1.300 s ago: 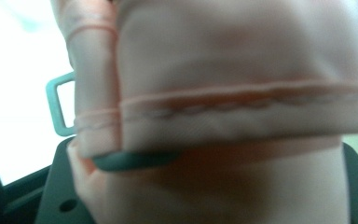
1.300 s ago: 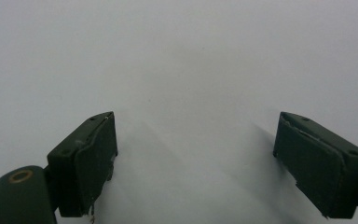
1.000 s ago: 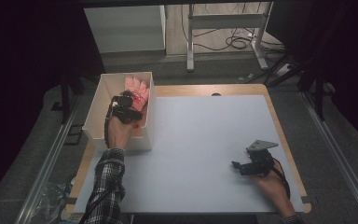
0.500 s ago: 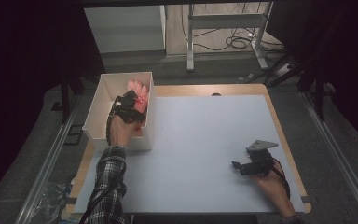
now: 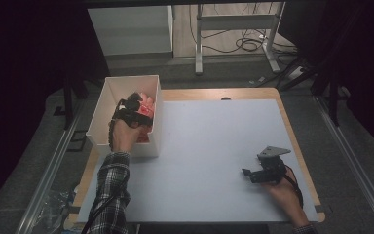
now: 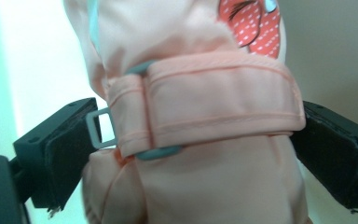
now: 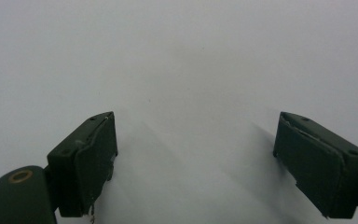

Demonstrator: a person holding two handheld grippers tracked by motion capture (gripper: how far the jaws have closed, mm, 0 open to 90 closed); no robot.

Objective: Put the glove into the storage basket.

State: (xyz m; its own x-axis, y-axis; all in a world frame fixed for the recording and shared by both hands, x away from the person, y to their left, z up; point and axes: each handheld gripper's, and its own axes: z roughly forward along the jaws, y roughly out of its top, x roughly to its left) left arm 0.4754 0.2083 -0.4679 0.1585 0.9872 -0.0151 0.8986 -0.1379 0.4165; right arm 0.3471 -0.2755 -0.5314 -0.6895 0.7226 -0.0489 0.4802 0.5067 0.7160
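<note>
Left tongs (image 6: 196,144) were pinching the pink mitten (image 6: 205,116) inside the white box (image 5: 108,95), upper left. I'd lift straight up, clearing the walls. Right tongs (image 7: 196,158) sat spread over the surface (image 5: 214,146).

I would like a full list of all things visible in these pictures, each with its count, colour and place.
White box: 1, white, open-topped, at the table's left edge.
Pink fabric item: 1, pale pink with a red dotted patch and a strap through a grey buckle, inside the box, between the left gripper's jaws.
Table: 1, pale grey-white top with a wooden border, centre of the high view.
Metal frame legs: light grey, on the floor beyond the table.
Cables: several, black, on the floor by those legs.
Left gripper: 1, black, reaching into the box, jaws on either side of the fabric item.
Right gripper: 1, black with a grey plate on top, low over the table's right part, jaws apart, nothing between them.
Sleeve: 1, plaid, on the left forearm.
</note>
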